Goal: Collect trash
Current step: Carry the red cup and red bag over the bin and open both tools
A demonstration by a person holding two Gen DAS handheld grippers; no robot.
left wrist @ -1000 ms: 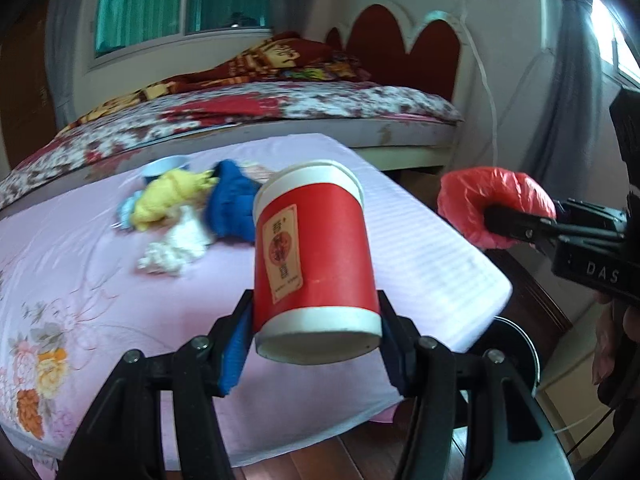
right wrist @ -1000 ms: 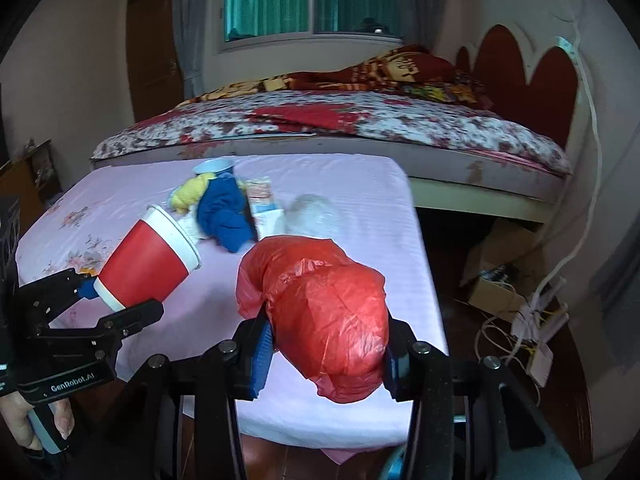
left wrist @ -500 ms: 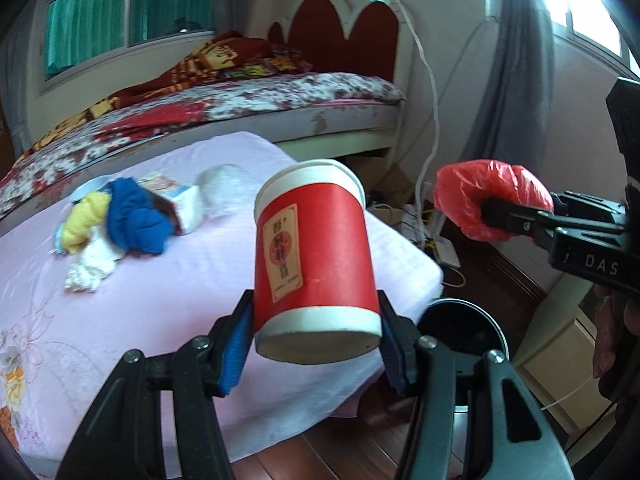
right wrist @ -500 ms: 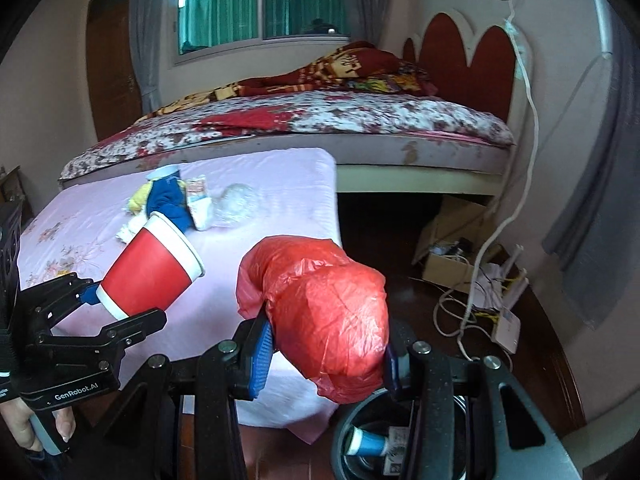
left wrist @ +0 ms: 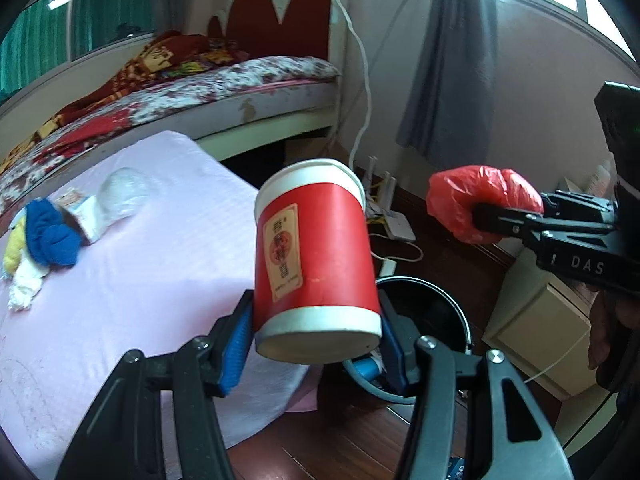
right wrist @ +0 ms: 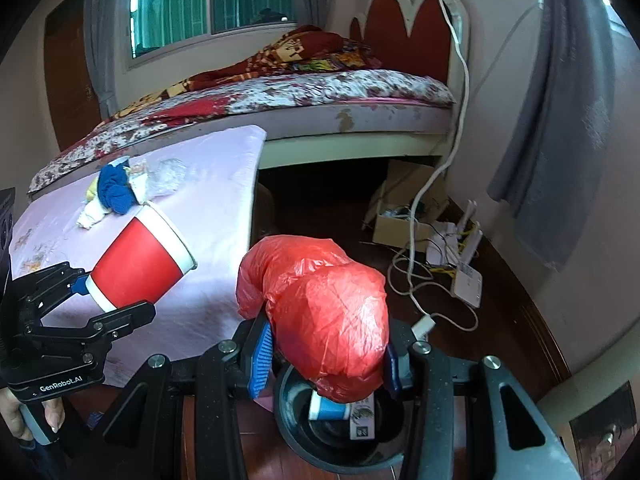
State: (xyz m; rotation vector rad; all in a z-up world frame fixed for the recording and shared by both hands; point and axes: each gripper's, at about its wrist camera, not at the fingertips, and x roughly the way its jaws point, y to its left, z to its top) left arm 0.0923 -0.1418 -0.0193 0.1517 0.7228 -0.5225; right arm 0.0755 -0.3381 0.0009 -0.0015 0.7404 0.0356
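Left gripper (left wrist: pixel 316 340) has its blue-padded fingers (left wrist: pixel 236 344) squeezed onto the base of a red paper cup (left wrist: pixel 316 256), which tips rim-up and away from the camera, hanging in the air past the corner of the pink bed (left wrist: pixel 132 264). Right gripper (right wrist: pixel 324 360) is clamped the same way on a crumpled red plastic bag (right wrist: pixel 320 312), so both sets of fingers are closed around trash with the stuff filling the gap between the pads.

Just under the bag, at about 6 o'clock in the right wrist view, sits a dark round trash bin (right wrist: pixel 292 436) on the wooden floor — some blue and white packaging (right wrist: pixel 340 408) already lies inside. In the left wrist view the bin's rim peeks out at 4 o'clock from behind the cup.

Further back on the pink bed, around 10 o'clock, there's a little heap: a blue cloth (right wrist: pixel 114 192), something yellow (left wrist: pixel 14 248), a white crumpled piece (left wrist: pixel 24 284), a small carton (left wrist: pixel 82 216) and a clear plastic wad (right wrist: pixel 168 176), all touching or just beside each other.

Beyond that — a floral bed (right wrist: pixel 320 92) with a red headboard (right wrist: pixel 404 24), and at 3 o'clock a tangle of cables and a white router (right wrist: pixel 468 276) on the floor.
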